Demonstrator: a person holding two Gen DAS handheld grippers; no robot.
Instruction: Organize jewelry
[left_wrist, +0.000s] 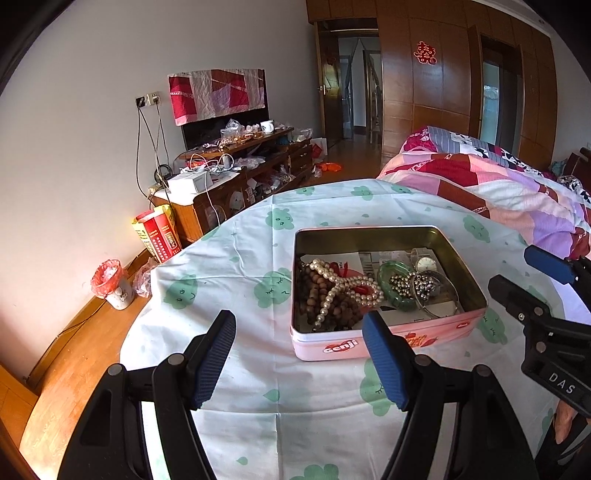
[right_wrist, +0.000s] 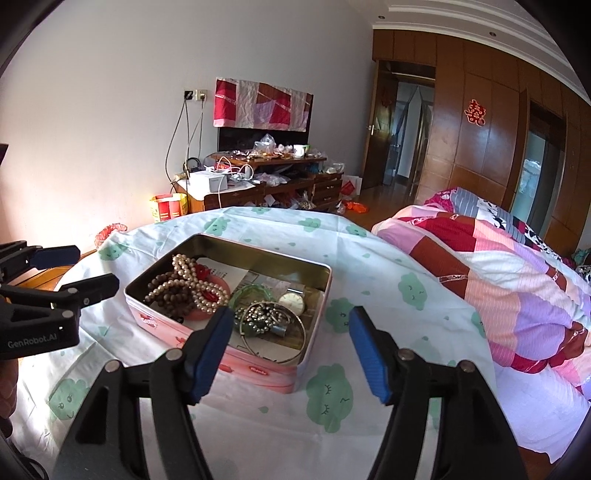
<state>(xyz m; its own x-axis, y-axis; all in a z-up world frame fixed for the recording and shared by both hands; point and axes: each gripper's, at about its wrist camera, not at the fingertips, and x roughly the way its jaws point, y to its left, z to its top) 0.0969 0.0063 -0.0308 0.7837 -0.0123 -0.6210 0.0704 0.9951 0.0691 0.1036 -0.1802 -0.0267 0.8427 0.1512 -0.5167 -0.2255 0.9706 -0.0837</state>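
Tin (left_wrist: 388, 334) lidless on cloth-covered table (left_wrist: 236, 280), holding pearl necklace (left_wrist: 343, 286), wooden beads (left_wrist: 314, 295), green bangle (left_wrist: 393, 288), silver bead chain (left_wrist: 421, 286), watch (left_wrist: 425, 263), thin bangle (left_wrist: 443, 306). Left gripper (left_wrist: 299, 354) spread wide, empty, short of tin's near wall. Right gripper (right_wrist: 288, 343) spread wide, empty, over tin's near corner.

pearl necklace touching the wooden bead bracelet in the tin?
Touching. The left wrist view shows the pearl necklace draped directly across the wooden bead bracelet in the tin.
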